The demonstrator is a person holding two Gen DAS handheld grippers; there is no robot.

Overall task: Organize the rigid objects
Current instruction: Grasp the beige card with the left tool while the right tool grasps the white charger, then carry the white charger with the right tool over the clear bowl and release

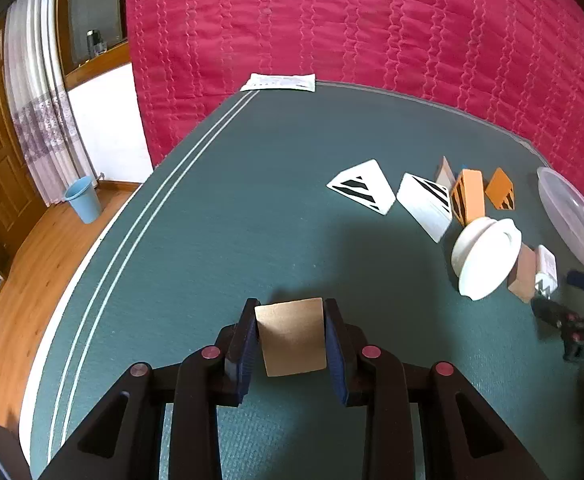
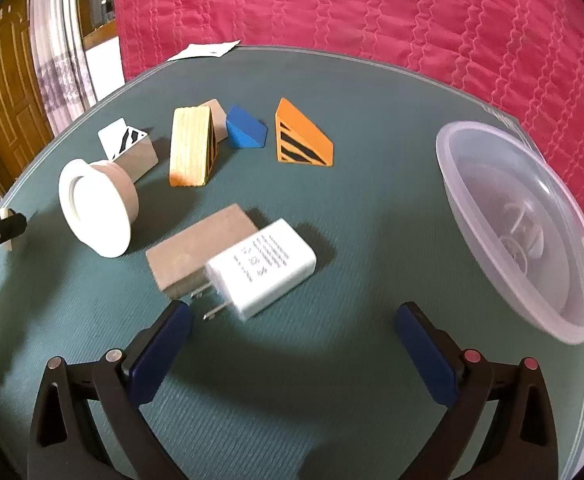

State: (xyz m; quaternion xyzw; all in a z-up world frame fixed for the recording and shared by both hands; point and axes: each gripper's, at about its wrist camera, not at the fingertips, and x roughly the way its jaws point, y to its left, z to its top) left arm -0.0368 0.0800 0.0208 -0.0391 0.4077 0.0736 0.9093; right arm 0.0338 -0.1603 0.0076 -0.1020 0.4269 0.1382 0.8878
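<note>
On the green table mat (image 2: 331, 216), the white wall charger (image 2: 266, 266) lies near the front edge with the tan rectangular block (image 2: 198, 246) touching its left side, and the white round flanged disc (image 2: 96, 208) stands on its rim further left. Behind them a row of 3 runs left to right: the wood-faced orange wedge (image 2: 190, 146), the blue wedge (image 2: 246, 128), the orange striped wedge (image 2: 301, 136). The clear plastic bowl (image 2: 531, 216) is tilted at the right edge.

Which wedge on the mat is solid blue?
The small blue wedge, lying between the wood-faced orange wedge and the flat orange striped wedge; every other wedge is white or orange with black stripes.
</note>
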